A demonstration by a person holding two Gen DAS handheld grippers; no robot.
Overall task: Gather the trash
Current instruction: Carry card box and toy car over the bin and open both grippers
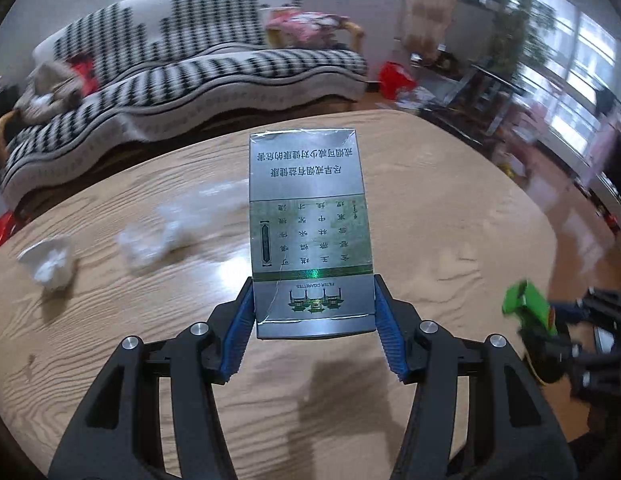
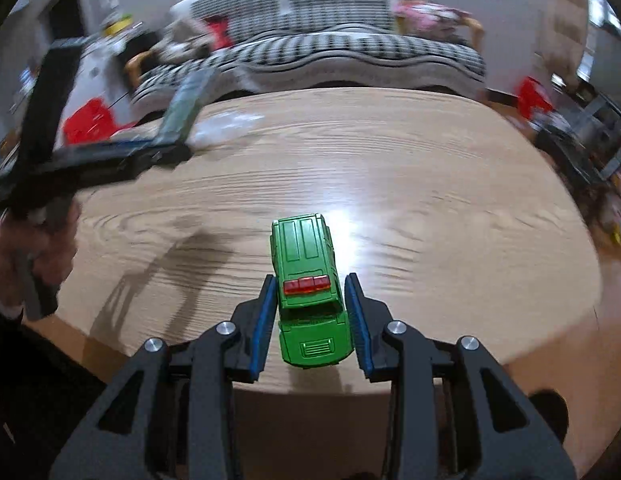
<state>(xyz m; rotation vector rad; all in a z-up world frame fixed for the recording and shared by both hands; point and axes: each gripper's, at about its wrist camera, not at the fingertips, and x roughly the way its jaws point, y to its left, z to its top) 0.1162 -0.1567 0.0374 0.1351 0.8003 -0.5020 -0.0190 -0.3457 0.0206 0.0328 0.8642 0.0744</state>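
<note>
A silver-and-green cigarette pack stands upright between the blue pads of my left gripper, which is shut on its lower end and holds it above the wooden table. My right gripper is shut on a green toy car, held over the table's near edge. The left wrist view shows that car blurred at the right. In the right wrist view the left gripper and its pack are blurred at upper left, with a hand on the handle.
Crumpled white tissues and a clear plastic scrap lie on the table's left part. A black-and-white patterned sofa stands behind the table. A red bag and clutter sit on the floor at the right.
</note>
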